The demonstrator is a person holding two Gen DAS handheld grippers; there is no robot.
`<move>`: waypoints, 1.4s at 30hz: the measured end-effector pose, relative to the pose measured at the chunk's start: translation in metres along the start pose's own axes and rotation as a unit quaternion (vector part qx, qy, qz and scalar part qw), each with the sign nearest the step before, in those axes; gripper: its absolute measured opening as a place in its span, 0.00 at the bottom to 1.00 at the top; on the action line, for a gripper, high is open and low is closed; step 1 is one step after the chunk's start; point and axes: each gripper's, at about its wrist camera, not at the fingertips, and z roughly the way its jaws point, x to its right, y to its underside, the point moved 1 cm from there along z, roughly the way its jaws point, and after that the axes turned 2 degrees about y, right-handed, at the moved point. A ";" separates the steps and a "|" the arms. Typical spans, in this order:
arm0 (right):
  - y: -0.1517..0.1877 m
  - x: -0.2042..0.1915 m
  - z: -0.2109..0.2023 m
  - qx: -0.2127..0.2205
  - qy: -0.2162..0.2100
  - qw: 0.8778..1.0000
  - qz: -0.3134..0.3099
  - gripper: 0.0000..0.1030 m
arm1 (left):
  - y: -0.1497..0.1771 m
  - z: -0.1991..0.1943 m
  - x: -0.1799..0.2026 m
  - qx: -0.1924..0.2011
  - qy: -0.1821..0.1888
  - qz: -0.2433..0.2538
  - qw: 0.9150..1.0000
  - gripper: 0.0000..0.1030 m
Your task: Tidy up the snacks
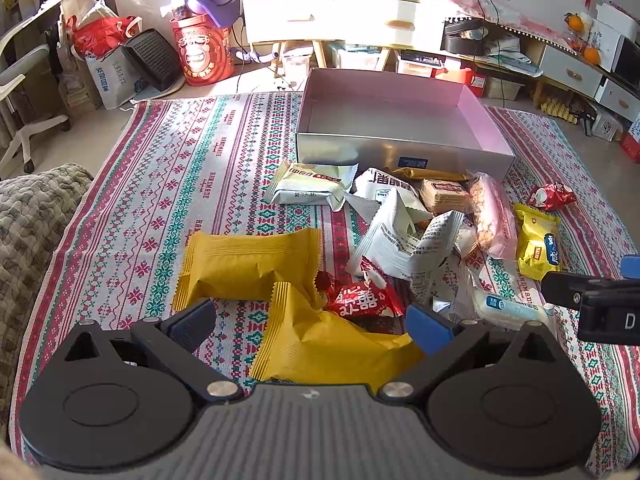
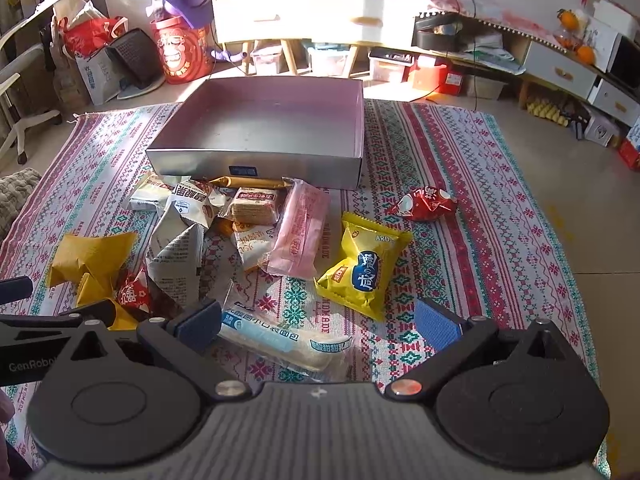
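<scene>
An empty silver box with a pink inside stands on a patterned cloth. A heap of snack packets lies in front of it. My left gripper is open, low over a crumpled mustard-yellow packet that lies between its fingers; a second mustard packet and a small red candy packet lie just ahead. My right gripper is open above a pale blue-labelled bread packet. A bright yellow packet and a pink packet lie beyond it.
A red candy packet lies apart at the right. White, cream and wafer packets crowd the box's front wall. A knitted cushion lies left of the cloth. Drawers, bags and a red bucket stand behind, on the floor.
</scene>
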 end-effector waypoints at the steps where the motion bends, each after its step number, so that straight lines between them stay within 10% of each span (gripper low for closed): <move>1: 0.000 0.000 0.000 0.000 0.000 1.000 0.000 1.00 | 0.000 0.000 0.000 0.000 0.000 0.000 1.000 1.00; 42: 0.002 0.002 0.001 -0.005 0.002 1.000 0.000 1.00 | -0.001 0.000 0.002 0.001 0.003 0.003 1.000 1.00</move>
